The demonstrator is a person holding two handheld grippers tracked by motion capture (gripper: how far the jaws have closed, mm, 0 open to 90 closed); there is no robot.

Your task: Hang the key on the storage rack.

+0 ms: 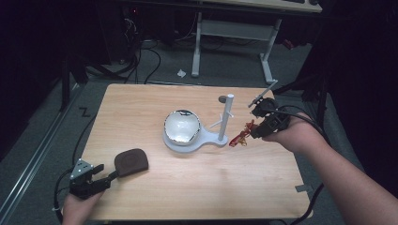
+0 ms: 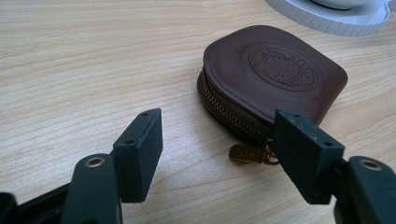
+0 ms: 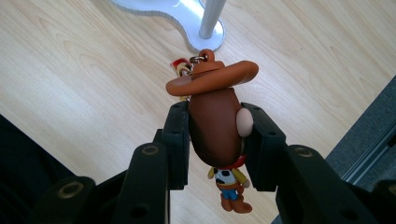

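A brown zipped leather pouch (image 1: 131,161) (image 2: 275,74) lies on the wooden table at the front left. My left gripper (image 1: 107,172) (image 2: 219,149) rests low on the table just in front of it. Its jaws stand open, and the pouch's zip pull (image 2: 247,153) lies near the right jaw, untouched. On the right, my right gripper (image 1: 256,129) (image 3: 215,140) hovers above the table, shut on the head of a small cowboy figure keychain (image 3: 215,126). The figure's red and yellow strap (image 1: 241,137) dangles beside the stand.
A white stand (image 1: 206,138) sits mid-table with a shiny round bowl (image 1: 182,126) and an upright post (image 1: 227,117) (image 3: 211,18) with side pegs. A small dark disc (image 1: 222,99) lies behind it. The table's right edge is near my right hand.
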